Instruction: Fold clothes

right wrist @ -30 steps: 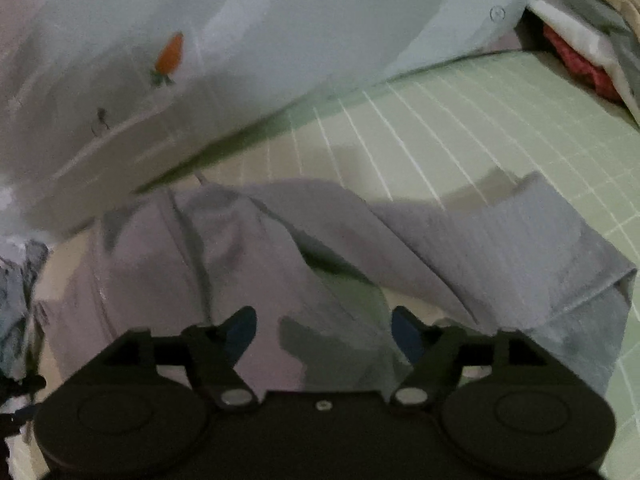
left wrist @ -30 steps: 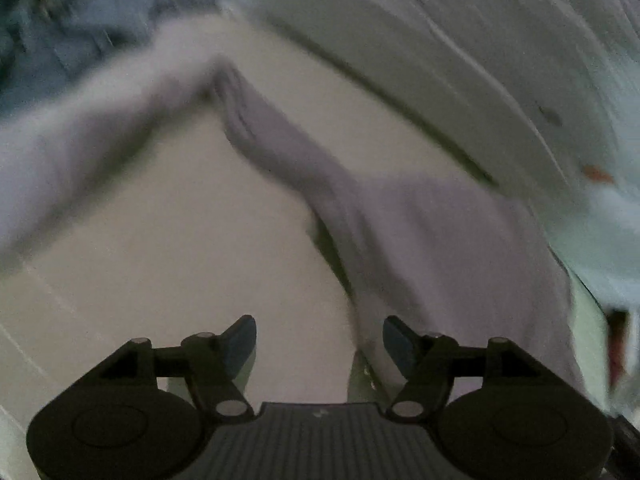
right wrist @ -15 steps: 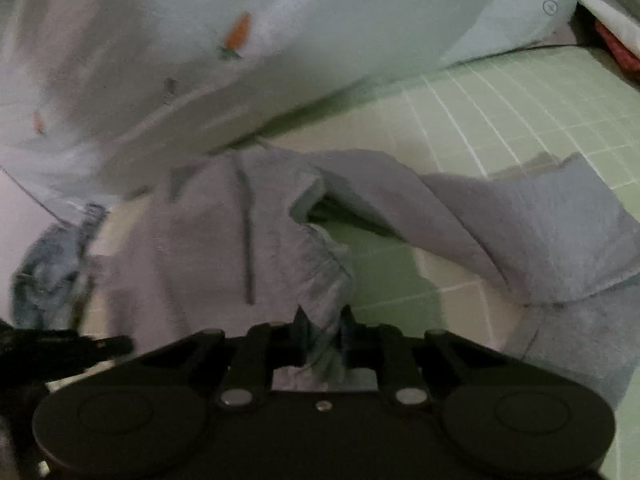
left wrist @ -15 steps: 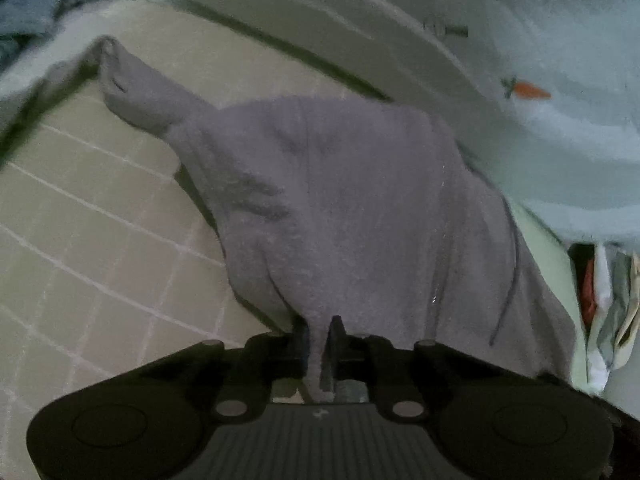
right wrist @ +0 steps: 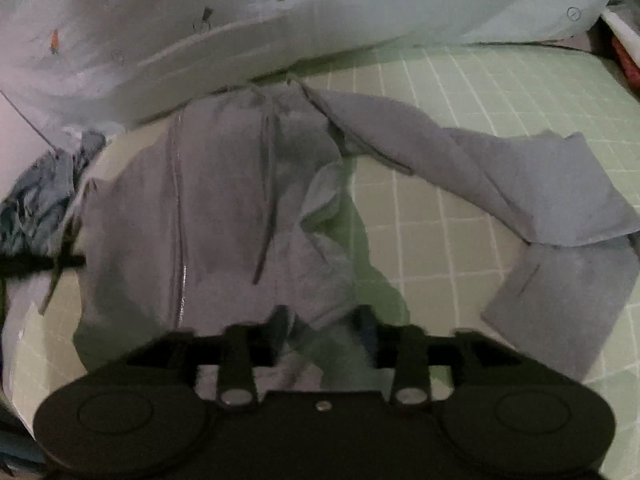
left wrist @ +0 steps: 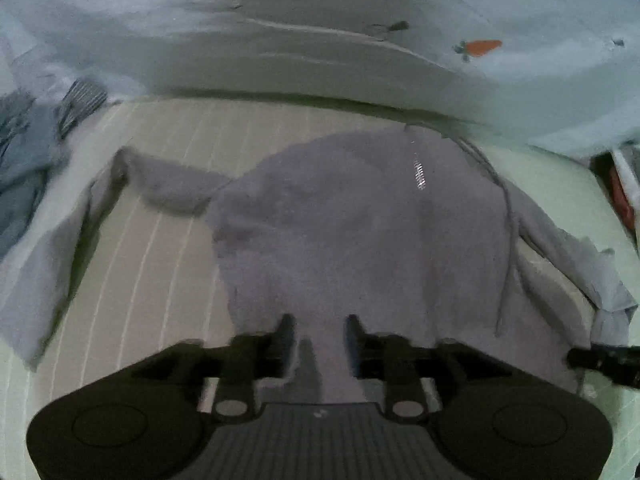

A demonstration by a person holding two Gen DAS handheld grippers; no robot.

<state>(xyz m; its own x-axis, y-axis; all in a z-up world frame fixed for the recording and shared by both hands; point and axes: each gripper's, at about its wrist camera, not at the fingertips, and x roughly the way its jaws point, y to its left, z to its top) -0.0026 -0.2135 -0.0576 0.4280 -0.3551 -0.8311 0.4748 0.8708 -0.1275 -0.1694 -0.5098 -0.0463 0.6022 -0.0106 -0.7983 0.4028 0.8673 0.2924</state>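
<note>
Grey fleece zip hoodie (left wrist: 360,232) spread ahead of fingers, sleeves unfolded | left gripper (left wrist: 316,330), right gripper (right wrist: 324,320) released | folding barely begun

No legible text or labels.

A grey zip-up hoodie (right wrist: 224,208) lies rumpled, front up, sleeves sprawled sideways.

Grey hoodie (left wrist: 360,220), green gridded mat (right wrist: 480,92), carrot-print sheet (right wrist: 360,0).
</note>
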